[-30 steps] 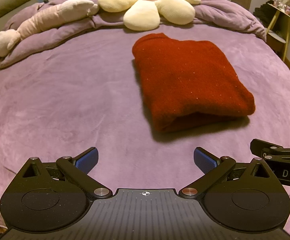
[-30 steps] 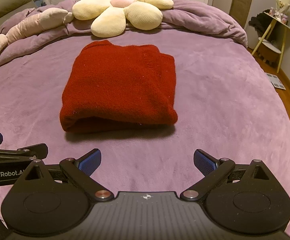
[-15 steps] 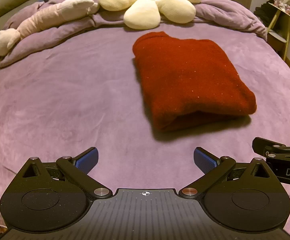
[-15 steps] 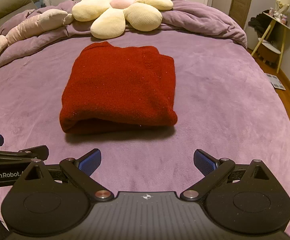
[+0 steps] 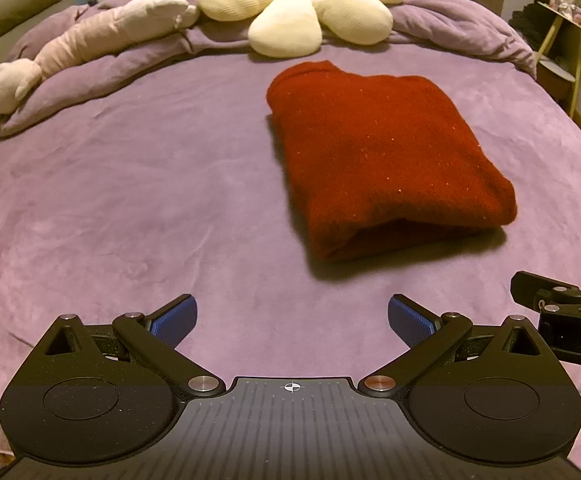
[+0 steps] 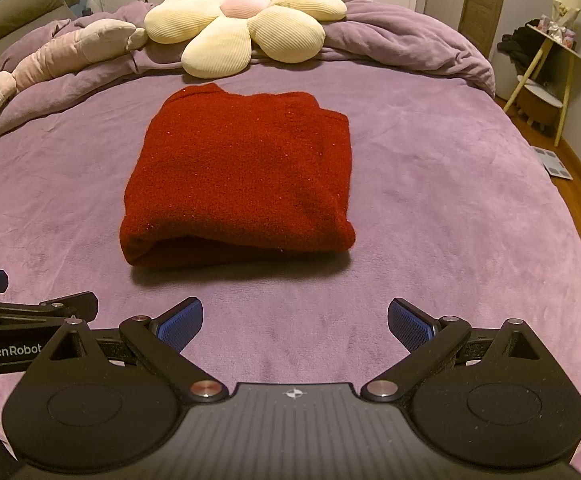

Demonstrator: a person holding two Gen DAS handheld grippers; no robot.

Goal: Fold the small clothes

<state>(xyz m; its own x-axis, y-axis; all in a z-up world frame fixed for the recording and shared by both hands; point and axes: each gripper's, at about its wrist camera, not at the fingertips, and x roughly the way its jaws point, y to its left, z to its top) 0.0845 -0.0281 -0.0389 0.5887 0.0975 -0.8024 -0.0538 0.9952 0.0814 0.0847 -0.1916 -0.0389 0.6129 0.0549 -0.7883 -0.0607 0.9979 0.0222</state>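
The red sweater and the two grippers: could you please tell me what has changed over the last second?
Almost nothing. The left gripper has drifted very slightly, so the sweater sits a touch further right in its view; the right gripper barely shifted. Nothing was gripped or released: both jaws stay wide open and empty, short of the sweater, which lies folded in the same place on the bed.

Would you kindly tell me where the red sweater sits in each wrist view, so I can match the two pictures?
Left wrist view: the folded red sweater lies right of centre, on the purple bedspread.
Right wrist view: the sweater lies just left of centre, straight ahead of the open right hand-held gripper.
Shared landmark: the flower pillow lies just beyond the sweater's far edge in both.
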